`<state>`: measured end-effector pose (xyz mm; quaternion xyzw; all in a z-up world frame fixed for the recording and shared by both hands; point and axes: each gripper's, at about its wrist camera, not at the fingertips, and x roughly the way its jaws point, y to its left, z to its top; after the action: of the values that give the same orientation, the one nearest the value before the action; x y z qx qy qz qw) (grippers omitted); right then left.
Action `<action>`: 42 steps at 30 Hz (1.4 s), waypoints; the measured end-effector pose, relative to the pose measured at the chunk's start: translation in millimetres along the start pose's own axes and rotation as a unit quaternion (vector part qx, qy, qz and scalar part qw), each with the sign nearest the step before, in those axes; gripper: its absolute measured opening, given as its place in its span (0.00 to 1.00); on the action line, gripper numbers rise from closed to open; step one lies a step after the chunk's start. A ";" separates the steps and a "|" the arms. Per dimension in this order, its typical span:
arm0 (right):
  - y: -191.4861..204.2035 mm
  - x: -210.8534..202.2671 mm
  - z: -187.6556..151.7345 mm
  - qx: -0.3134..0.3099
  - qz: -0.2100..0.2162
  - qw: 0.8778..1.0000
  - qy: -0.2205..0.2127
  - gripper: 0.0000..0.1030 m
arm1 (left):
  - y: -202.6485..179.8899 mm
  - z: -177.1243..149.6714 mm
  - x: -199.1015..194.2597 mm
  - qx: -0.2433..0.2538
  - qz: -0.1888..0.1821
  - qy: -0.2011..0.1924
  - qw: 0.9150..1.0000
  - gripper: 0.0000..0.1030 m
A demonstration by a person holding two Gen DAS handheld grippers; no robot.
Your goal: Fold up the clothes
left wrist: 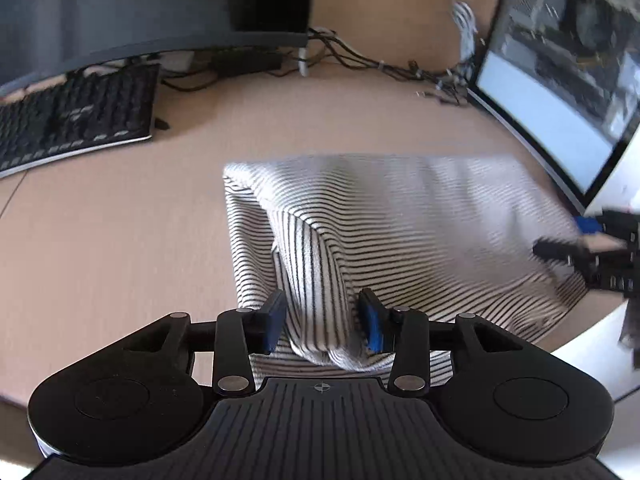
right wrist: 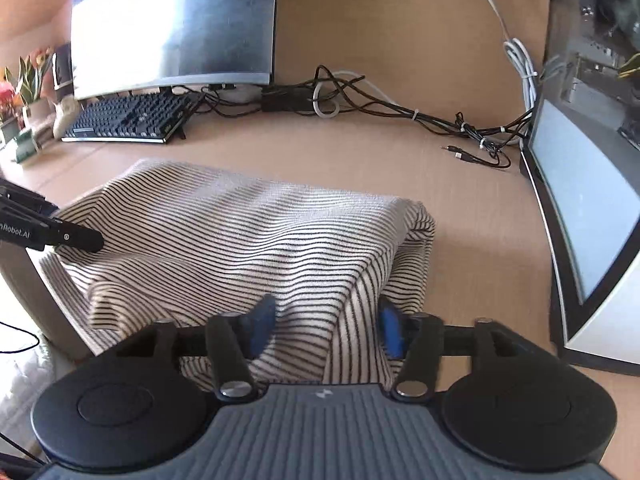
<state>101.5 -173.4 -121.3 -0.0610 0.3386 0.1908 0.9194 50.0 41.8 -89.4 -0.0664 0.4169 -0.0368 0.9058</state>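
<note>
The striped garment (right wrist: 248, 236) lies partly folded on the tabletop (right wrist: 460, 200), near its front edge. Each gripper, left (left wrist: 322, 320) and right (right wrist: 326, 326), has its fingers spread wide around a raised fold, not pinching. Close both evenly and lift together to keep edges aligned.

A: Where does the left wrist view sit?

B: Low over the counter's (left wrist: 120, 240) near edge, close behind its tool (left wrist: 322, 320), facing the back wall with the keyboard (left wrist: 76, 120) at upper left.

A: And the right wrist view?

B: Also low and close, behind its own tool (right wrist: 326, 328), facing the same wall. Both share the striped garment (left wrist: 400, 216) (right wrist: 240, 232), keyboard (right wrist: 132, 118) and cables (left wrist: 360, 56) (right wrist: 360, 98), and each glimpses the other tool at its edge.
</note>
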 end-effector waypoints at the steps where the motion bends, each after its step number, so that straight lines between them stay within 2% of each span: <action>1: -3.0 -4.9 0.5 0.003 0.002 1.000 -0.001 0.73 | 0.2 2.6 -8.1 -0.008 -0.005 -0.003 1.000 0.51; 3: -9.3 -13.0 3.2 0.015 0.002 1.000 -0.001 0.84 | 0.5 7.7 -24.4 -0.023 -0.014 -0.010 1.000 0.60; 4: -11.0 -16.0 6.3 0.023 0.004 1.000 -0.006 0.88 | 0.7 10.2 -30.9 -0.035 -0.031 -0.011 0.999 0.63; 6: -13.7 -22.3 13.1 0.041 0.008 0.999 -0.022 0.95 | 1.0 15.0 -38.1 -0.065 -0.083 -0.004 0.994 0.77; 7: -13.8 -24.4 17.1 0.049 0.012 0.998 -0.032 1.00 | 1.2 16.5 -33.9 -0.081 -0.111 0.009 0.990 0.78; 10: -8.9 -21.9 30.2 0.069 0.032 0.996 -0.054 1.00 | 2.6 16.1 -6.5 -0.123 -0.173 0.059 0.975 0.79; 12: -2.1 -9.4 36.5 0.064 0.031 0.996 -0.049 1.00 | 4.6 15.0 14.7 -0.132 -0.174 0.086 0.972 0.78; 14: 5.5 11.0 37.3 0.048 0.000 0.998 -0.031 1.00 | 9.8 18.1 31.1 -0.132 -0.173 0.097 0.971 0.76; 19: 21.1 44.0 19.1 0.031 -0.081 0.995 0.042 1.00 | 21.7 52.4 61.9 -0.082 -0.167 0.084 0.979 0.75; 25: 39.8 47.8 12.5 0.111 -0.082 0.988 0.064 1.00 | 28.2 108.5 121.0 -0.038 -0.190 0.075 0.978 0.76; 30: 57.9 50.3 33.6 0.110 -0.074 0.988 0.081 1.00 | 15.4 140.1 148.3 -0.008 -0.194 0.069 0.978 0.81; 33: 46.5 23.0 43.8 0.123 -0.104 0.985 0.055 1.00 | 22.7 142.2 140.7 -0.033 -0.227 0.076 0.970 0.81; 38: 25.6 -15.3 58.5 0.116 -0.174 0.978 0.008 1.00 | 26.7 128.1 114.4 -0.078 -0.298 0.093 0.947 0.81; 40: 18.0 -5.5 61.7 0.096 -0.188 0.977 0.008 1.00 | 20.9 118.1 109.3 -0.093 -0.316 0.104 0.939 0.79; 42: 15.5 19.1 64.1 0.075 -0.192 0.978 0.010 1.00 | 12.1 108.3 109.4 -0.095 -0.311 0.112 0.939 0.71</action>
<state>147.2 -137.7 -84.5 -0.0573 0.3429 -0.0159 0.9375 203.5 50.1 -103.6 -0.2743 0.4757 -0.2843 0.7859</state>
